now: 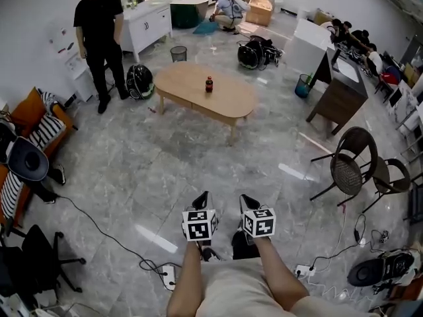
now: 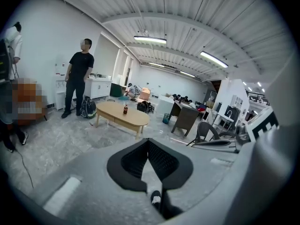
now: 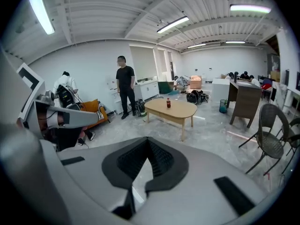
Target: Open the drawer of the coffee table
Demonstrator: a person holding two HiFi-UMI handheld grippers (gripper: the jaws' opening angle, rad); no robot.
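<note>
An oval light-wood coffee table [image 1: 225, 102] stands across the room on the grey marble floor, far from both grippers; it also shows as the table [image 2: 132, 119] and the table [image 3: 180, 112]. A small dark bottle [image 1: 209, 84] stands on its top. Its drawer front is flush in the table's side. My left gripper [image 1: 201, 201] and right gripper [image 1: 248, 203] are held side by side low in the head view, both shut with nothing between the jaws. The left gripper [image 2: 148, 141] and right gripper [image 3: 147, 140] point toward the table.
A person in black [image 1: 100, 38] stands left of the table beside a backpack [image 1: 139, 81]. Two dark chairs [image 1: 350, 164] stand at right, a brown desk [image 1: 338, 98] behind them. A sofa [image 1: 33, 121] lines the left wall. Cables and a power strip [image 1: 168, 276] lie by my feet.
</note>
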